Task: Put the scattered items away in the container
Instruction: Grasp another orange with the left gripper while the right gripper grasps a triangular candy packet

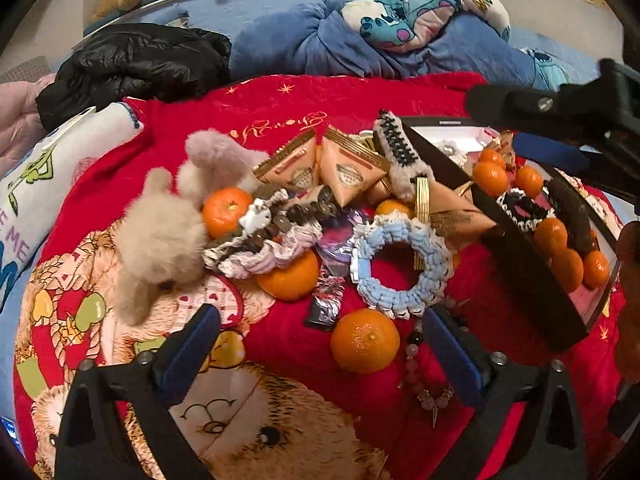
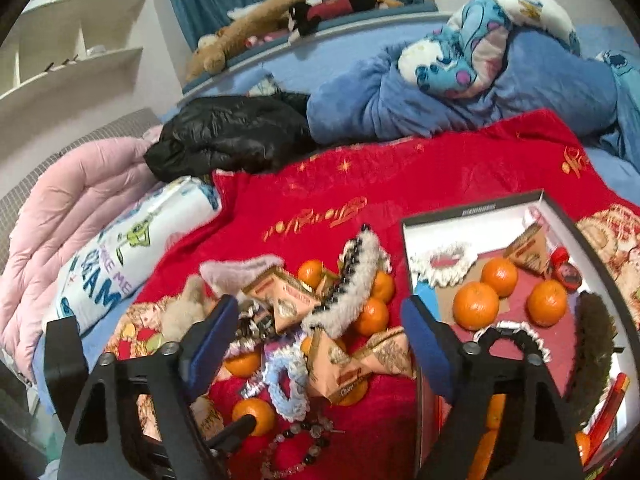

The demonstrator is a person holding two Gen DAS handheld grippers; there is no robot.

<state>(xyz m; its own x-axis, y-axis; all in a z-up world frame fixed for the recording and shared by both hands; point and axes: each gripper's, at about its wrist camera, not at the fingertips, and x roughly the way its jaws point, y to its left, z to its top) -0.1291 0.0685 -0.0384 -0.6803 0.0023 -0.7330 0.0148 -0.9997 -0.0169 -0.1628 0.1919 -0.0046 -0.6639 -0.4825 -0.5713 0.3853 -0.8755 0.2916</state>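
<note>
1. While both grippers hang over the bed, the left gripper [image 1: 320, 352] has its jaws spread wide, nothing between the pads; a tangerine [image 1: 365, 340] sits on the red blanket [image 1: 280, 108] just ahead of the gap, nearer the right-hand finger.
2. Right gripper [image 2: 320, 336] jaws also spread, pinching nothing; scattered items lie below the gap.
3. Scattered pile sits mid-blanket: blue scrunchie [image 1: 402, 266], brown-and-white scrunchie [image 1: 264, 240], furry hair claw [image 1: 400, 156], peach snack packets [image 1: 352, 172], fluffy toy [image 1: 168, 220], more tangerines, foil wrapper [image 1: 330, 300].
4. Bead bracelet [image 1: 424, 376] lies beside the left gripper's right-hand finger, partly hidden by it.
5. Box [image 2: 472, 210], black-walled, stands right of the pile on the blanket; its near left wall touches or nearly touches a snack packet, cannot tell which.
6. Inside the box: tangerines [image 2: 476, 306], white scrunchie [image 2: 444, 264], one snack packet, black-and-white scrunchie [image 2: 532, 338], dark furry clip [image 2: 596, 344], red small item [image 2: 566, 270].
7. Open room: bare red blanket behind the pile up to the black jacket [image 2: 232, 136] and blue blanket [image 2: 400, 100]; bare strip between the left gripper's fingers and the pile's near edge.
8. Left of the pile a white printed pillow [image 2: 120, 264] borders the red blanket's edge; pink quilt [image 2: 68, 208] beyond it.
9. Box's right edge lies near the red blanket's bear print; far box corner well apart from the blue blanket.
</note>
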